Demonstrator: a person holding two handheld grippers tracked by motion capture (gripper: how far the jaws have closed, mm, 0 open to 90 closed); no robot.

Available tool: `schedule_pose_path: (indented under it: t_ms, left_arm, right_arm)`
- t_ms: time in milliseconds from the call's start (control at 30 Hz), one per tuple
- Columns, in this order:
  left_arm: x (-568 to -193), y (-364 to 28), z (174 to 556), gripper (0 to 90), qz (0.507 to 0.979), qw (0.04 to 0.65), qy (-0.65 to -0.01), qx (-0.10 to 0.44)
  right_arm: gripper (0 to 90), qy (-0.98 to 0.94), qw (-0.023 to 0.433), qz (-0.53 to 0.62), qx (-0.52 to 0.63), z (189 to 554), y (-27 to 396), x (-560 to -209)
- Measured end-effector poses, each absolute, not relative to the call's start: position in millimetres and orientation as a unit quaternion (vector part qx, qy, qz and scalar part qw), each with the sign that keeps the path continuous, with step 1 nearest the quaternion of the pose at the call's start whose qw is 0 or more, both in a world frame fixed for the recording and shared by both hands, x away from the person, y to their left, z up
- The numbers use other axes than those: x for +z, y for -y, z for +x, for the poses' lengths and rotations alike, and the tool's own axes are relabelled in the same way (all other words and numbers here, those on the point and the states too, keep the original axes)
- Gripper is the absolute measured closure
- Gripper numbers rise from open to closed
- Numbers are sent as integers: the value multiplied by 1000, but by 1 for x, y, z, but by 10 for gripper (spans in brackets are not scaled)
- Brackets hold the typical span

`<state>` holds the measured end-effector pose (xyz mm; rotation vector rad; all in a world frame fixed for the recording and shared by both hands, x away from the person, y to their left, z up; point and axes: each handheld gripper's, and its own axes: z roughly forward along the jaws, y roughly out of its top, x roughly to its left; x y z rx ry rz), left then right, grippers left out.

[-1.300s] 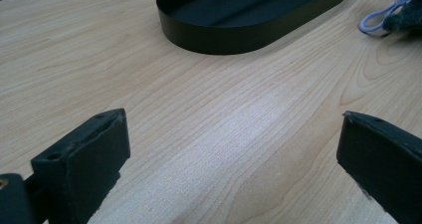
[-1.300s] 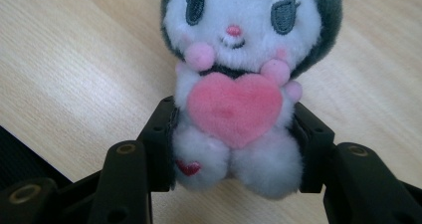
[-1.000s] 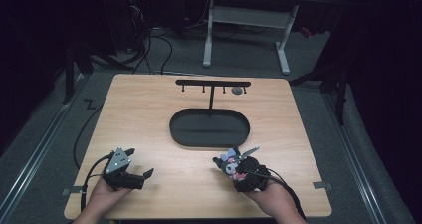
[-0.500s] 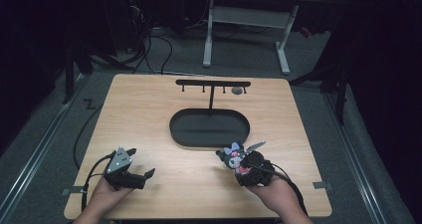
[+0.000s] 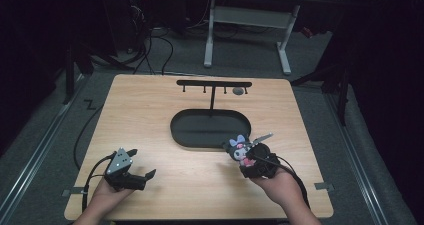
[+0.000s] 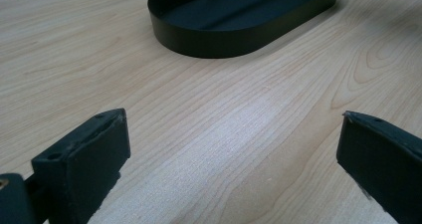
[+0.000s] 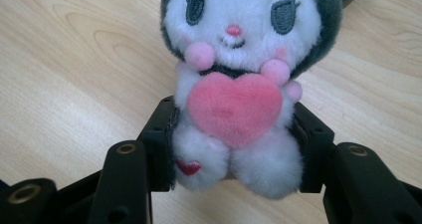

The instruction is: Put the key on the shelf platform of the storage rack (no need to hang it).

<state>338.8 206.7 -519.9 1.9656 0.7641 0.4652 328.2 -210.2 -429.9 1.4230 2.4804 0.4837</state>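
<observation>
The right gripper has its fingers clamped on the lower body of a plush toy, white with a dark hood and a pink heart, just beside the near right rim of the black oval tray on the wooden bench. The left gripper rests near the front left edge, fingers wide apart over bare wood

Light wood bench: black oval tray at centre, black hook rack standing behind it.
</observation>
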Motion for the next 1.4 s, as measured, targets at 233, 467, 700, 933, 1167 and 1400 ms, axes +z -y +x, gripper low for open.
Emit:
schedule_pose_path:
  t_ms: [233,467,700,933,1167,1400]
  left_arm:
    - [-518,-208,338,13,802,475,-311,189]
    - [-519,-209,338,10,802,474,-312,188]
    - [-518,-210,337,8,801,473,-316,188]
    - [-521,-212,336,8,799,469,-324,190]
    - [-521,-214,335,8,796,473,-328,190]
    - [-520,-214,336,8,799,473,-324,184]
  right_arm:
    - [482,-847,121,488,171,339,206,-426]
    - [482,-844,119,495,170,354,204,-426]
    - [482,-843,121,494,174,366,199,-426]
    - [481,-850,123,482,175,375,195,-422]
    - [481,-842,127,492,179,381,196,-418]
    - [482,-841,132,492,180,385,197,-416]
